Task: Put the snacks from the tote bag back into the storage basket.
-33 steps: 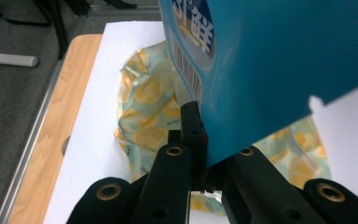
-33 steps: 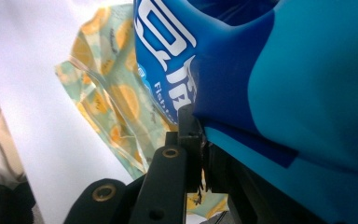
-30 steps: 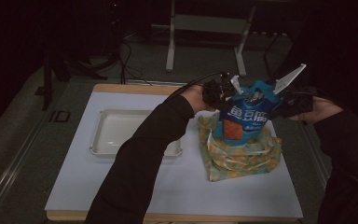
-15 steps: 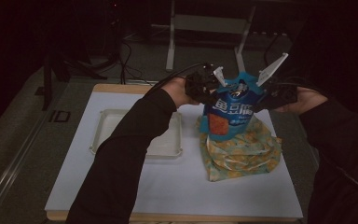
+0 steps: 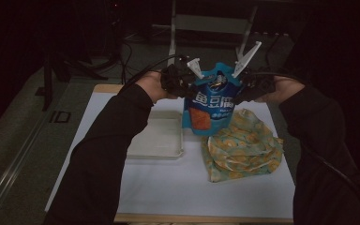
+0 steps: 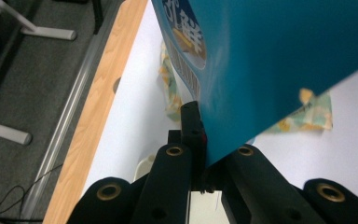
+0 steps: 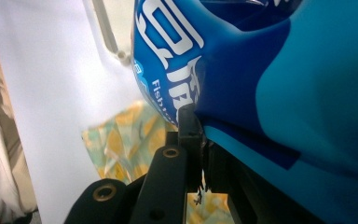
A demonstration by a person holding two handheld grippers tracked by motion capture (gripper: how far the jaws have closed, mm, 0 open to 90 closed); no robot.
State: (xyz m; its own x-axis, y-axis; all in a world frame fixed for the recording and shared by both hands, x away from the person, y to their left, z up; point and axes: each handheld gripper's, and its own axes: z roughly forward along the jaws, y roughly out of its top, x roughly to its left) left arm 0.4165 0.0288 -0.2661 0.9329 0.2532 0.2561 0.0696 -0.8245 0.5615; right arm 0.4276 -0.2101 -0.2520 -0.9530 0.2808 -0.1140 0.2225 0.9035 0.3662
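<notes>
A blue snack bag (image 5: 212, 104) with white lettering hangs in the air above the table, held at its top corners from both sides. My left gripper (image 5: 187, 80) is shut on the bag's left top edge, and the bag (image 6: 270, 60) rises from between its jaws in the left gripper view. My right gripper (image 5: 243, 83) is shut on the right top edge; its jaws pinch the bag (image 7: 270, 79) in the right gripper view. Below lies a crumpled yellow-green patterned cloth (image 5: 241, 147), also seen as the cloth (image 7: 121, 140) under the bag.
A shallow white tray (image 5: 157, 138) sits on the white table top (image 5: 168, 187), left of the cloth. The table's wooden edge (image 6: 88, 116) borders a grey floor with metal stand legs (image 5: 206, 23) behind.
Both grippers have carried the bag up and to the left, off the cloth, so it now hangs near the tray's right edge.
</notes>
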